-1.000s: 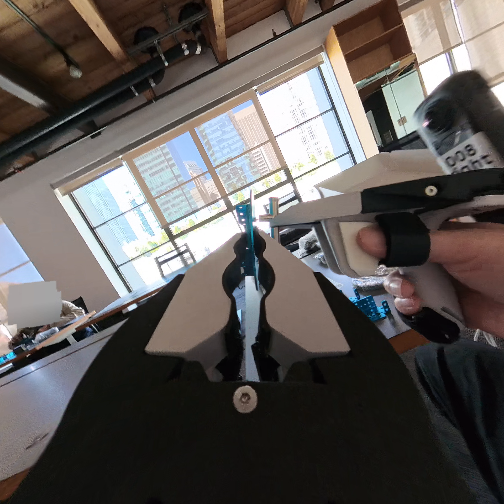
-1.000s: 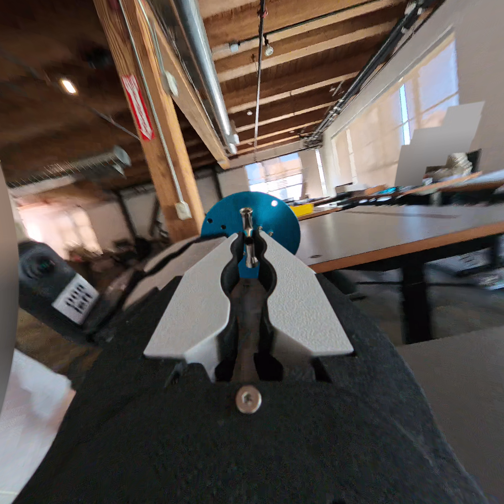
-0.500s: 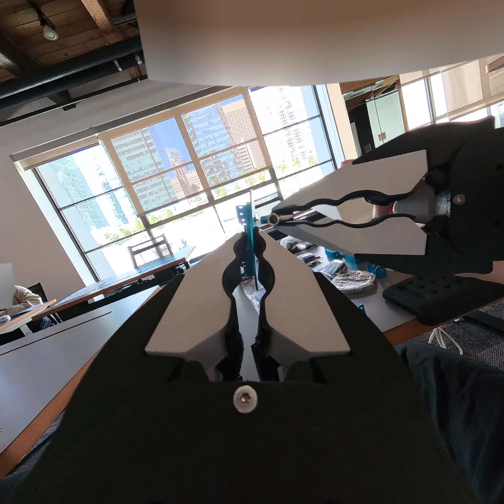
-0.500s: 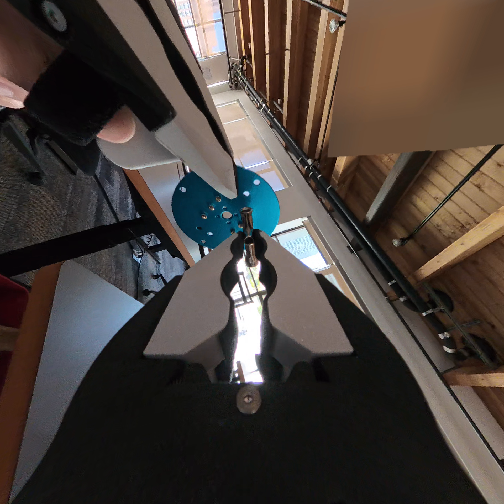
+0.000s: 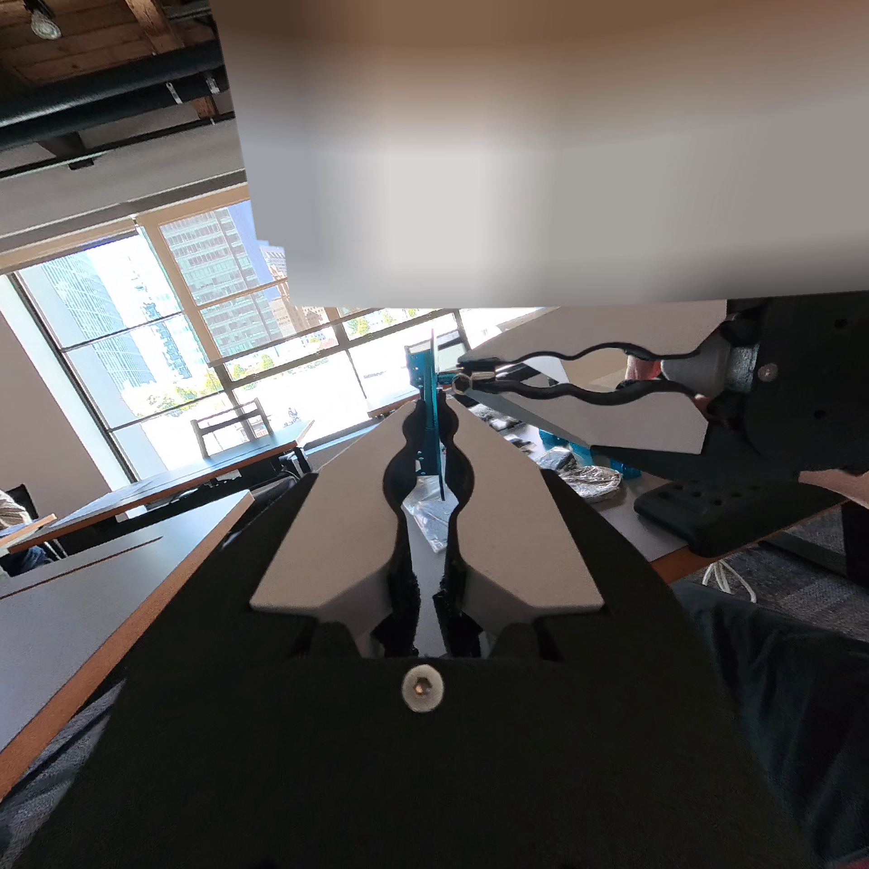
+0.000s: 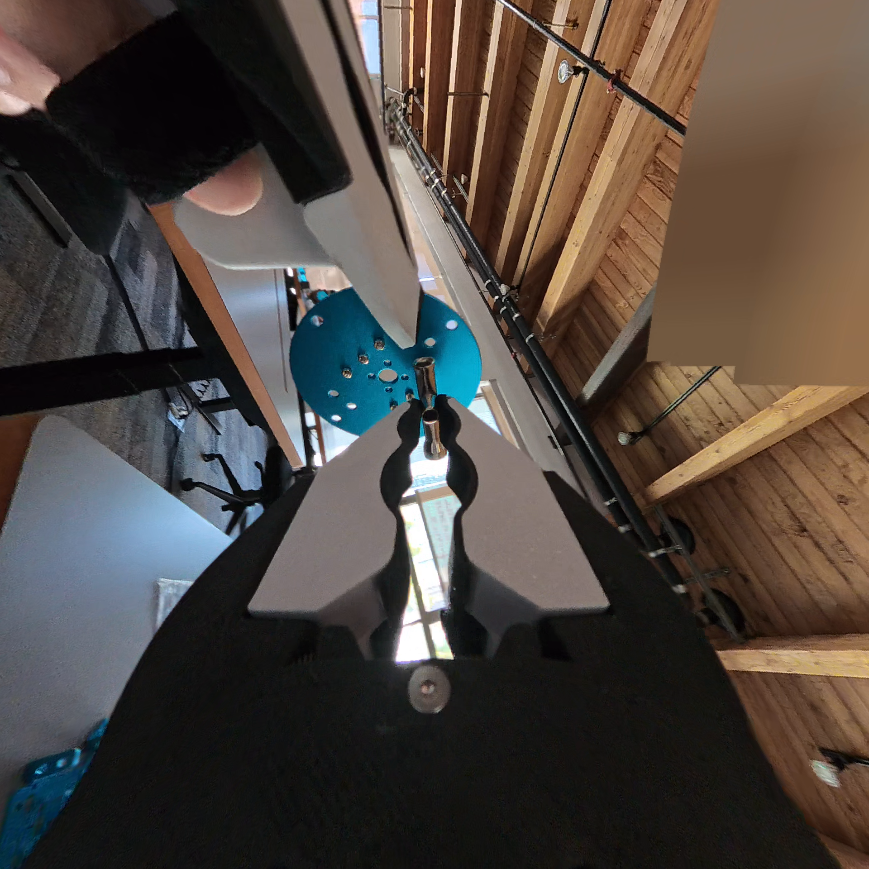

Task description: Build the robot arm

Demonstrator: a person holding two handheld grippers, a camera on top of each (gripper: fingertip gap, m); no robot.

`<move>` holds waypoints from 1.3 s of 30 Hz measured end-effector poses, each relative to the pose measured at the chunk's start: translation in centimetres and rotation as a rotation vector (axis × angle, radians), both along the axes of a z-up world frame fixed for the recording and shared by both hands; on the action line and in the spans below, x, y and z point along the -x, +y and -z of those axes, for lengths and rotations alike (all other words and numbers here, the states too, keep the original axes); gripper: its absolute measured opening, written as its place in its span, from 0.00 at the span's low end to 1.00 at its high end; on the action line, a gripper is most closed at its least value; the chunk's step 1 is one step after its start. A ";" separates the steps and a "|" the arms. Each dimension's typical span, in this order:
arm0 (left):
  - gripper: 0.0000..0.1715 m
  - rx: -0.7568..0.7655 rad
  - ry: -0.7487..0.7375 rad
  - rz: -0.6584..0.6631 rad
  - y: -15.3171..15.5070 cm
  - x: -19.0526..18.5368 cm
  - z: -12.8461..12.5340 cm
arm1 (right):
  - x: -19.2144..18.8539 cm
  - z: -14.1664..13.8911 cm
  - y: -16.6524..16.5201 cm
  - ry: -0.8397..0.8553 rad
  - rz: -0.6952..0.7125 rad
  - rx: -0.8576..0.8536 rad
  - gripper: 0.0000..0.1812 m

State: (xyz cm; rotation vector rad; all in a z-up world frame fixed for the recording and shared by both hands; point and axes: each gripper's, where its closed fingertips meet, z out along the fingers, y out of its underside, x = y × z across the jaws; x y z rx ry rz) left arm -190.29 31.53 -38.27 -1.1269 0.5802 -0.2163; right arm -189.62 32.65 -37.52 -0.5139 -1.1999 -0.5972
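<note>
The left gripper (image 5: 430,410), raised above the tables (image 5: 141,588), is pinching a blue disc (image 5: 425,395) edge-on between nearly shut jaws, while the right gripper (image 5: 463,378), reaching in crosswise from the right, is clamping a small metal tool (image 5: 475,375), its tip at or almost at the disc's face just beyond the left jaws.

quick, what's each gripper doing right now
Left gripper: shut on the blue round plate, gripping its edge.
Right gripper: shut on a small silver socket wrench.

Blue holed disc (image 6: 362,376) held edge-on beside metal socket tool (image 6: 427,392).
</note>
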 end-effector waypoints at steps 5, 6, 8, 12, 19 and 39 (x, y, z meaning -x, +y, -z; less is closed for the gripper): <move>0.02 -0.003 0.054 -0.016 0.1 -0.3 0.3 | -0.3 0.4 0.2 -0.029 0.050 -0.040 0.04; 0.02 -0.040 0.085 -0.040 0.0 -0.3 0.2 | -0.3 0.3 0.2 0.017 0.019 0.024 0.04; 0.02 -0.101 0.128 -0.064 -0.4 -0.5 0.1 | -0.5 0.1 -0.2 0.125 -0.058 0.129 0.04; 0.02 -0.123 0.139 -0.041 -0.8 -1.1 -0.3 | -1.1 -0.3 -0.8 0.182 -0.054 0.006 0.04; 0.01 -0.224 0.154 -0.022 -2.7 -2.3 -1.8 | -2.3 -1.8 -2.7 0.325 -0.174 -0.079 0.04; 0.02 -0.325 0.115 -0.005 -4.0 -1.9 -2.9 | -1.9 -3.0 -3.9 0.698 -0.682 0.654 0.04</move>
